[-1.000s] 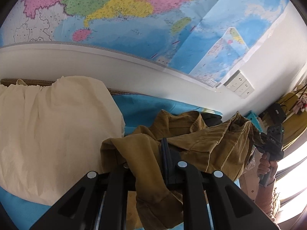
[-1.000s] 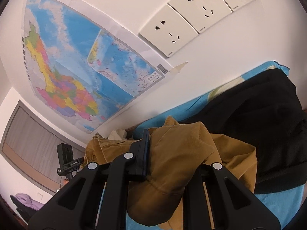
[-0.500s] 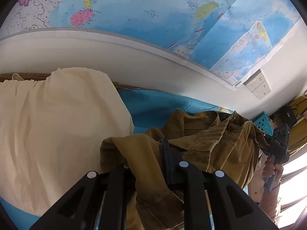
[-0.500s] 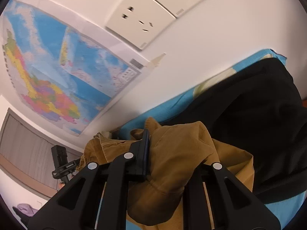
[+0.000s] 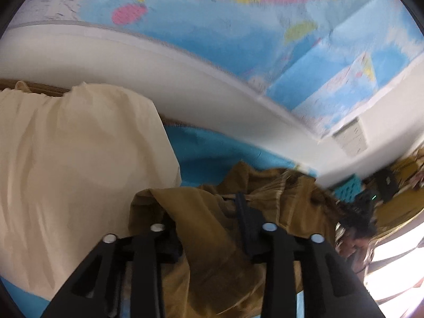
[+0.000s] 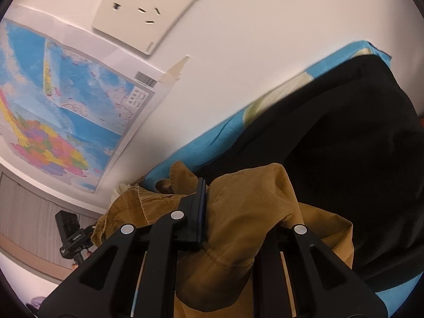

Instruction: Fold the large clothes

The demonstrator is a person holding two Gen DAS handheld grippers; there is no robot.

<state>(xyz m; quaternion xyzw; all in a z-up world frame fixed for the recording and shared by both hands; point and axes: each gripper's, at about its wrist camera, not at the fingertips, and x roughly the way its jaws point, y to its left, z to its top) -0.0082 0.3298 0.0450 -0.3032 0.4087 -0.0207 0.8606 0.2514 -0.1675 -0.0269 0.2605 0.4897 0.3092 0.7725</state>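
A mustard-brown corduroy garment point(image 5: 212, 251) lies bunched over a blue bed sheet point(image 5: 212, 151). My left gripper point(image 5: 205, 212) has this cloth draped between its fingers, and its jaws are opening, the pads standing apart from the fabric. In the right wrist view the same garment point(image 6: 238, 212) is bunched up in my right gripper point(image 6: 233, 201), which is shut on a thick fold; its right finger is hidden under the cloth. The garment stretches between both grippers. The right gripper appears blurred at the far right of the left wrist view.
A cream cloth pile point(image 5: 79, 172) sits left of the brown garment. A black garment point(image 6: 344, 159) lies on the sheet to the right. The wall close behind carries a map point(image 5: 238, 26) and sockets point(image 6: 143, 8).
The left jaws have spread apart, loosening their hold on the brown cloth. Both grippers have sunk toward the bed, and the right one has moved closer to the wall.
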